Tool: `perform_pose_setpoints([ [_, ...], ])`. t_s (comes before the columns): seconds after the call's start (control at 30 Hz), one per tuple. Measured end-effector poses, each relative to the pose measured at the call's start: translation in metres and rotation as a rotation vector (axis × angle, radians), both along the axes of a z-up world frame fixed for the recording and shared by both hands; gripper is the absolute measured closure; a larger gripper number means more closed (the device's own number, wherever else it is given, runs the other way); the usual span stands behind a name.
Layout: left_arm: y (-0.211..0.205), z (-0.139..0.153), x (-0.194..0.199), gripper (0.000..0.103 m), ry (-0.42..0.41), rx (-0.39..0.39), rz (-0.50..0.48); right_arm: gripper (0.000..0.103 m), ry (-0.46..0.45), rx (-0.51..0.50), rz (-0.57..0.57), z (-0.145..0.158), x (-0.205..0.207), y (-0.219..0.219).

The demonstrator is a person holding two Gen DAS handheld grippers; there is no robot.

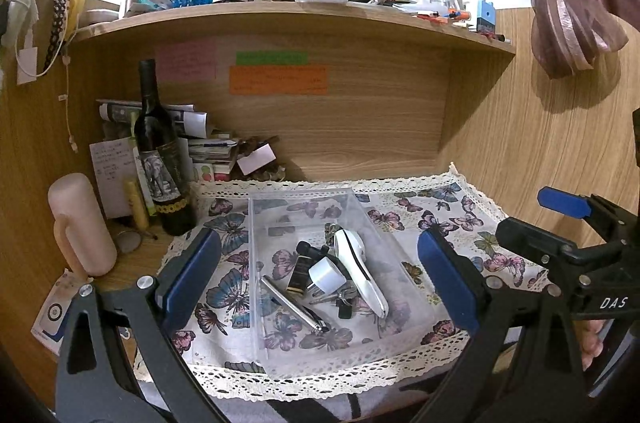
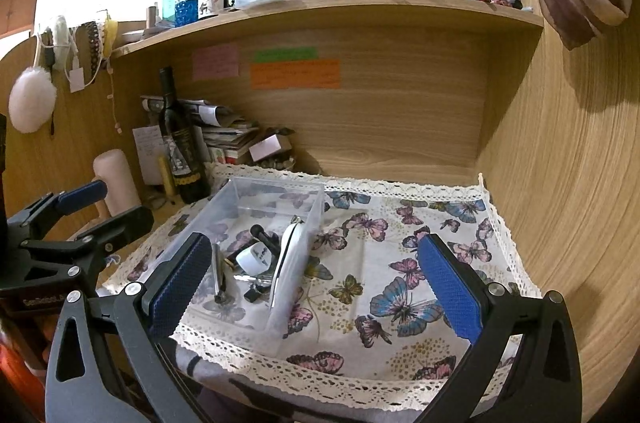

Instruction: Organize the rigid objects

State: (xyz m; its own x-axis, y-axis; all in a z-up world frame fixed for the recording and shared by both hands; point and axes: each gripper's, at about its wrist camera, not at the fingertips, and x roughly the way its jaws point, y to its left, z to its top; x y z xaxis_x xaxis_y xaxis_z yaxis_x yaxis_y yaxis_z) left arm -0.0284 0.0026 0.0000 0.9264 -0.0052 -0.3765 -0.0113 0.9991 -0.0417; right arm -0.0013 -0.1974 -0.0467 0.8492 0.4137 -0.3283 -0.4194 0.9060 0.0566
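A clear plastic box (image 1: 256,223) (image 2: 280,307) stands on a butterfly cloth. It holds a white handheld device (image 1: 358,263) (image 2: 286,255), a white plug adapter (image 1: 327,274) (image 2: 254,257), a silver pen-like tool (image 1: 292,307) (image 2: 218,277), a black and gold tube (image 1: 301,269) and some keys (image 1: 340,297). My left gripper (image 1: 320,283) is open and empty, held in front of the box. My right gripper (image 2: 316,287) is open and empty, over the cloth just right of the box.
The butterfly cloth (image 2: 400,263) covers the desk in a wooden alcove. A dark wine bottle (image 1: 160,159), a pink cylinder (image 1: 80,223) and stacked papers (image 1: 208,147) stand at the left. A cluttered shelf (image 1: 280,9) runs overhead. A curtain tie (image 1: 572,19) hangs at the right.
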Motion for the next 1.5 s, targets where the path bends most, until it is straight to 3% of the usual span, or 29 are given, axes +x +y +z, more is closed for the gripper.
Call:
perform_pose_setpoints([
  [1.5,-0.0061,0.0006,-0.0024,0.002,-0.018,0.015,-0.013,0.0,-0.01,0.001,0.002,0.0044,-0.0028,0.0064],
])
